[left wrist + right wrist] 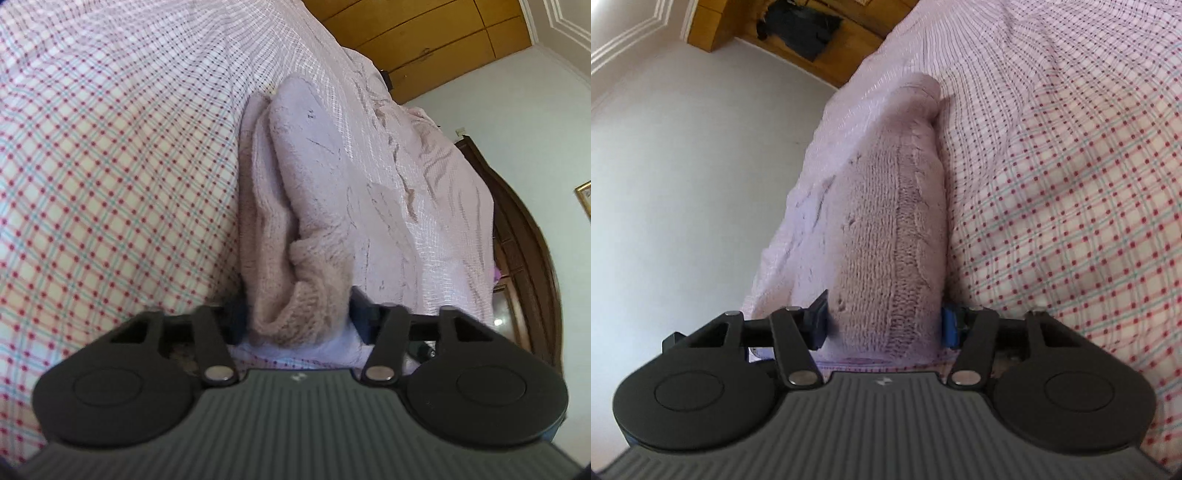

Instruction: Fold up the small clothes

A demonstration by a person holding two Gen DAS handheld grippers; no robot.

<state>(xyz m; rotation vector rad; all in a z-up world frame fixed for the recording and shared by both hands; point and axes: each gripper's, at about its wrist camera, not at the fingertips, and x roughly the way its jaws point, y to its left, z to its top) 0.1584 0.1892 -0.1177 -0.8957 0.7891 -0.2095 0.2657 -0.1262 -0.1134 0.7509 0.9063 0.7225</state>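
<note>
Knit (295, 206) between the fingers: dusty pink, ribbed and cabled. Sheet (110, 166) beside the fingers: white check of red and teal lines, red dots at crossings. Finger pads (948, 328) blue; wardrobe (417, 33) beyond, ochre wood.

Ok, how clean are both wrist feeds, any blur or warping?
Left wrist view: the pink knit is soft and slightly smeared, the bedsheet checks bow from fisheye. Right wrist view: knit stitches sharper, daylight even, no glare, the wall curves.
</note>
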